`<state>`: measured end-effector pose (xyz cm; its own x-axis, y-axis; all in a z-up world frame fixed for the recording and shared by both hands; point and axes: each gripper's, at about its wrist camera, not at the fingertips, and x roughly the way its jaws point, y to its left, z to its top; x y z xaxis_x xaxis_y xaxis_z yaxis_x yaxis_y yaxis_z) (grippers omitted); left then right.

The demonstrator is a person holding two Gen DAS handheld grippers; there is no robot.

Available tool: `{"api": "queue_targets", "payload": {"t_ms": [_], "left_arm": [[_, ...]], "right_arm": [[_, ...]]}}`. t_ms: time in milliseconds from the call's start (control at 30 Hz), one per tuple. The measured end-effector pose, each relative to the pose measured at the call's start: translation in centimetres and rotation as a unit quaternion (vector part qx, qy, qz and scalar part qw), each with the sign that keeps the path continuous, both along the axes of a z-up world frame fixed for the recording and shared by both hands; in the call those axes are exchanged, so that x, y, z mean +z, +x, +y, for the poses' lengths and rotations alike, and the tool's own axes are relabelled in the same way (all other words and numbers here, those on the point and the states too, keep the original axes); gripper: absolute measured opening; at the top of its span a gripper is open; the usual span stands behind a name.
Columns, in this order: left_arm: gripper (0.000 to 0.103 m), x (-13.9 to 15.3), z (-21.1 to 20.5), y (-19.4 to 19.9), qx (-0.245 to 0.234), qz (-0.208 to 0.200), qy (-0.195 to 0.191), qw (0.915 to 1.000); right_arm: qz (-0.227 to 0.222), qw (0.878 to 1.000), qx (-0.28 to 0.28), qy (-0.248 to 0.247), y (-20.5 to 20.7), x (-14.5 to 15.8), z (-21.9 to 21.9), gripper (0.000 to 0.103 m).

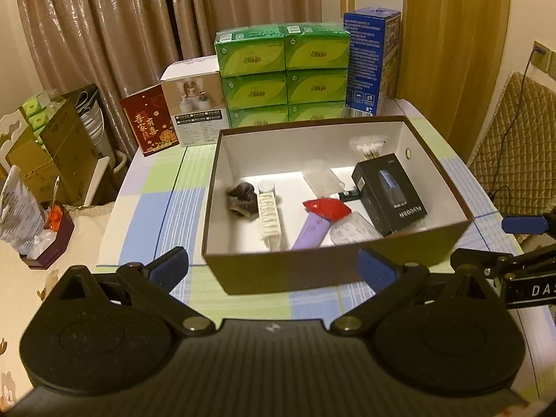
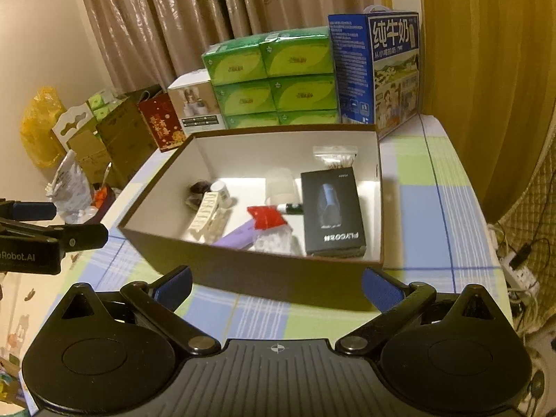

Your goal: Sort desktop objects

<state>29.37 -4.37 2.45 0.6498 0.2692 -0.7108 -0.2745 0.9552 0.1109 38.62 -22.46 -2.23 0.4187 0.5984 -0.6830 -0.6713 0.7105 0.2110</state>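
Note:
A brown box with a white inside (image 1: pixel 441 160) (image 2: pixel 250 274) stands on the checked tablecloth. It holds a black product box (image 1: pixel 391 196) (image 2: pixel 332 208), a red packet (image 1: pixel 326 207) (image 2: pixel 266 217), a purple tube (image 1: pixel 311 232) (image 2: pixel 236 236), a white ridged clip (image 1: pixel 269 217) (image 2: pixel 208 219), a dark brown lump (image 1: pixel 241 198) (image 2: pixel 198 194) and a bag of cotton swabs (image 1: pixel 368 147) (image 2: pixel 335 156). My left gripper (image 1: pixel 274 267) hangs open in front of the box's near wall, holding nothing. My right gripper (image 2: pixel 276 286) is open and empty at the same wall.
Stacked green tissue packs (image 1: pixel 283 73) (image 2: pixel 274 76), a blue milk carton (image 1: pixel 370 62) (image 2: pixel 378 69), a white carton (image 1: pixel 193 104) and a red card (image 1: pixel 149 123) line the table's back. Cardboard boxes (image 1: pixel 59 149) stand left of the table. A power strip (image 2: pixel 521 274) lies at the right.

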Motion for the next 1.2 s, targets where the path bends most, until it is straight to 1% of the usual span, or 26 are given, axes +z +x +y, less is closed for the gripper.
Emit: {"api": "queue_targets", "payload": {"t_ms": [267, 500, 900, 1200], "left_arm": [[0.102, 0.7, -0.2, -4.6, 0.003, -0.002, -0.007, 1.0000], [0.102, 0.9, -0.6, -8.0, 0.001, -0.001, -0.002, 1.0000], [0.102, 0.0, -0.9, -12.5, -0.004, 0.007, -0.002, 1.0000], [0.102, -0.2, -0.9, -15.3, -0.003, 0.011, 0.001, 0.9999]], "right_arm": [[-0.001, 1.000, -0.009, 0.000, -4.1, 0.8, -0.6, 0.101], [-0.002, 1.000, -0.010, -0.005, -7.6, 1.0, -1.1, 0.101], [-0.004, 1.000, -0.017, -0.017, -12.7, 0.9, -1.9, 0.101], [-0.004, 1.000, -0.011, -0.022, -15.4, 0.8, -1.7, 0.101]]}}
